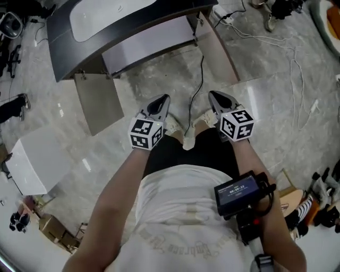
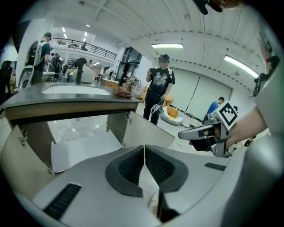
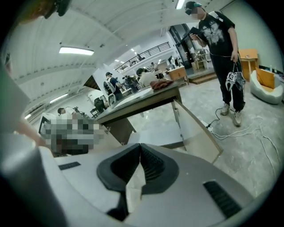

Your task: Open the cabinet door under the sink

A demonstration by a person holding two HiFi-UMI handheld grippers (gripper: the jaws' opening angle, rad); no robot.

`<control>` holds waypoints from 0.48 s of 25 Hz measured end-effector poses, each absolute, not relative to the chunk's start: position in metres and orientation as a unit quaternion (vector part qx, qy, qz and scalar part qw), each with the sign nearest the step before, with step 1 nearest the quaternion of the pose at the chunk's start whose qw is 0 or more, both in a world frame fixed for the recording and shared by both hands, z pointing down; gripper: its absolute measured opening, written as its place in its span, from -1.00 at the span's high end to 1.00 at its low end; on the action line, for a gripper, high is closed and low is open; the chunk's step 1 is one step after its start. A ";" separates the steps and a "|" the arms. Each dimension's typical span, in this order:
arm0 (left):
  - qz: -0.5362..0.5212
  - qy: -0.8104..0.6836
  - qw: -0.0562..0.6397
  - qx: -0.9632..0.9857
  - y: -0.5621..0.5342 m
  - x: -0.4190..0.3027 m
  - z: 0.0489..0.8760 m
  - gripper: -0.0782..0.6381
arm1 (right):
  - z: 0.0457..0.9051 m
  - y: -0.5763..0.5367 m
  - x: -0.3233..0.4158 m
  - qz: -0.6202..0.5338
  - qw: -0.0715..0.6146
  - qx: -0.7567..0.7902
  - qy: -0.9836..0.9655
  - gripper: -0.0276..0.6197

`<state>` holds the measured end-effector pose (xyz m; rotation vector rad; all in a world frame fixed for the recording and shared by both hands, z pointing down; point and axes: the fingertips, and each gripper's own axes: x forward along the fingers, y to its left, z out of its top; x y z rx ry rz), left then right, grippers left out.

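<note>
— Where is the cabinet sitting right now?

— The cabinet [image 1: 151,50] is standing at the far side of the floor, under the dark counter [image 1: 69,48] with the pale sink [image 1: 106,16] set in it. Its 2 doors are both standing open. The left door [image 1: 98,103] is angling out toward the near left, and the right door [image 1: 215,48] is angling out toward the near right.

— And the grippers?

— Both are hovering side by side close to the person's body, well apart from the cabinet. The left gripper [image 1: 162,100] is keeping its jaws together, tips meeting, with nothing between them. The right gripper [image 1: 215,95] is doing the same, closed on nothing.

— Is anything lying in between?

— A black cable [image 1: 199,79] is running over the marble floor [image 1: 154,82] from the cabinet toward the person's feet. In the left gripper view, a person in a black shirt [image 2: 159,86] is standing to the far right of the counter.
</note>
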<state>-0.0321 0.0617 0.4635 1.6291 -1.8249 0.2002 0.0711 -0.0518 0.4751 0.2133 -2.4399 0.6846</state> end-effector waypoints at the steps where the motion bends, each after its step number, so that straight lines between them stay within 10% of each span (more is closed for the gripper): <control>1: 0.077 -0.708 0.335 0.616 0.074 -0.042 0.459 0.73 | 0.466 -0.046 0.059 0.252 0.291 0.071 -0.920 0.87; 12: 0.033 -0.787 0.319 0.527 0.199 -0.086 0.404 0.75 | 0.351 0.022 -0.027 0.166 0.219 -0.033 -0.961 0.87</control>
